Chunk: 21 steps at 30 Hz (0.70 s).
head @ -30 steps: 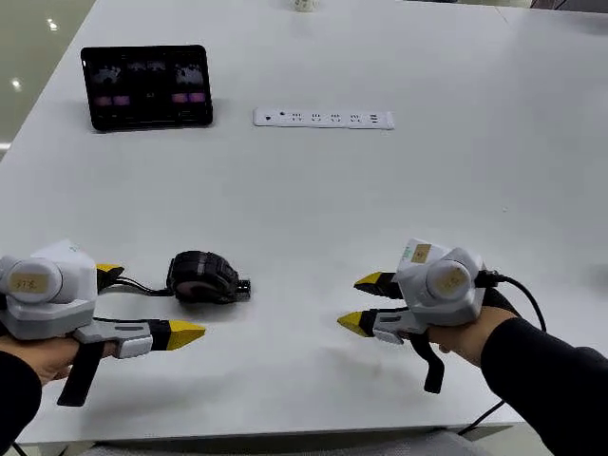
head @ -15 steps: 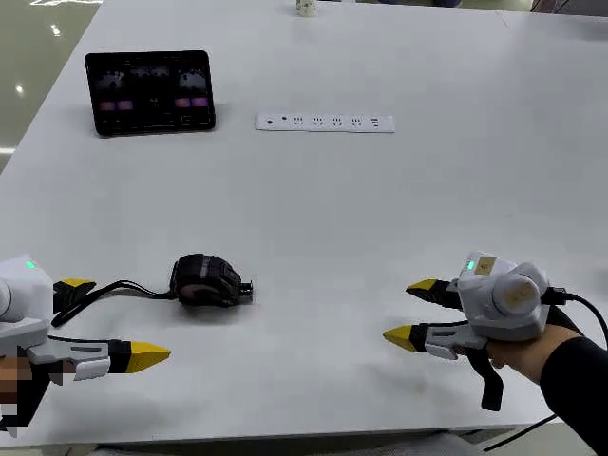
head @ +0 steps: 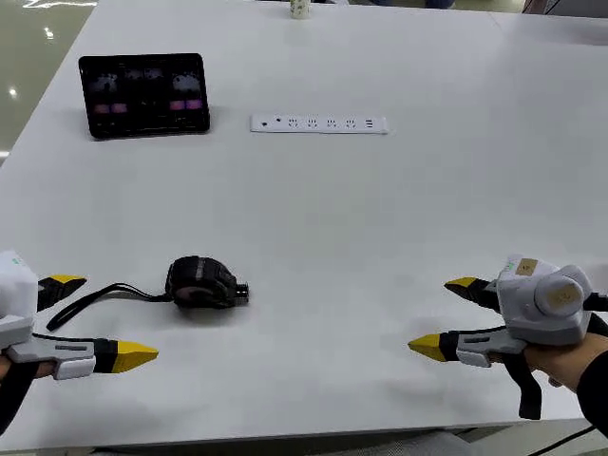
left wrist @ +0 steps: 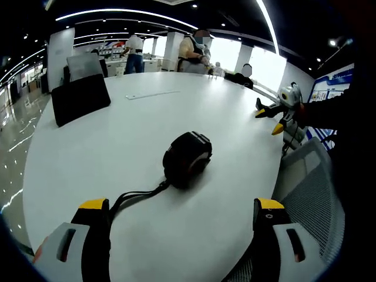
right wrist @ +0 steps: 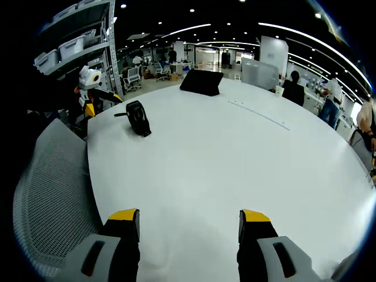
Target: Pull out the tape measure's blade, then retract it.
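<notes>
The fingers of the left gripper are spread wide apart, and nothing is held between them. The gripper is kept low over the near left edge of the table. The fingers of the right gripper are likewise parted and empty, and that gripper is held near the front right edge, well apart from the left one. Both sets of yellow tips are pointed inward, towards the middle of the table.

The tape measure, a dark rounded case, is laid on the table near the front left, just beyond the left gripper and untouched by either one. Its blade is wound inside the case; a small end tab is seen at the side turned to the right gripper. A black wrist strap is trailed from the case across the table towards the left gripper, and its loop is laid between that gripper's fingers without being gripped. In the left gripper view the case is seen straight ahead, centred between the fingers.

Farther back on the left, a dark tablet is propped upright with its screen lit. A white power strip is laid flat to the right of it, towards the middle of the table. A grey mesh chair is seen at the table's edge in the right gripper view.
</notes>
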Each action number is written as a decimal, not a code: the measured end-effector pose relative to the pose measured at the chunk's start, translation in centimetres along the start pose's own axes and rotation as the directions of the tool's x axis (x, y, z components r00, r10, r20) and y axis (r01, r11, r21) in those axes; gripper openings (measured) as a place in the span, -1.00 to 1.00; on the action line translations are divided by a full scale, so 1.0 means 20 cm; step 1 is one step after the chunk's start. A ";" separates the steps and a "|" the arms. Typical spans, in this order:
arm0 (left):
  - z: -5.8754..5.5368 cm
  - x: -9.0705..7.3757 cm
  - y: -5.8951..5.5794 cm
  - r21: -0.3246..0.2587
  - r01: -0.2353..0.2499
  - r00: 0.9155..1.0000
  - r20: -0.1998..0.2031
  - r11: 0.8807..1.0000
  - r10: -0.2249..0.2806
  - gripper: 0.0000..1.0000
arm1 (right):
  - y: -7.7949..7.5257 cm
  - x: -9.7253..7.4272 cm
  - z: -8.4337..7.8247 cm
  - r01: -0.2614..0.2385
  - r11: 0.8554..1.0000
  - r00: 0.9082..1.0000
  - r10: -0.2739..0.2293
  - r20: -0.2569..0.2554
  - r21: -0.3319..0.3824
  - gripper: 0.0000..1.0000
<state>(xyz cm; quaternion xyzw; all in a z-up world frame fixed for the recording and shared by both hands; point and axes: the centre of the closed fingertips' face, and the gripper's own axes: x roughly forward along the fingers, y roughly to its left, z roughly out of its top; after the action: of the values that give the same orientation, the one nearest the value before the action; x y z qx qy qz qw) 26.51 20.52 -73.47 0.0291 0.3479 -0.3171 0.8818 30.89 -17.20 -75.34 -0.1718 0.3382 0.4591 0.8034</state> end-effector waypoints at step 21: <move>-0.05 -0.08 0.06 0.002 -0.037 0.999 -0.028 0.999 0.037 0.98 | -0.05 -0.10 -0.09 -0.014 1.000 0.999 0.014 -0.037 0.006 0.98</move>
<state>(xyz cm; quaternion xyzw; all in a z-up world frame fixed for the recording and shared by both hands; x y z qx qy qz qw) 25.78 22.61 -73.43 0.0405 0.3594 -0.3003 0.8826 30.23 -20.10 -75.26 -0.1755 0.3556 0.4603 0.7943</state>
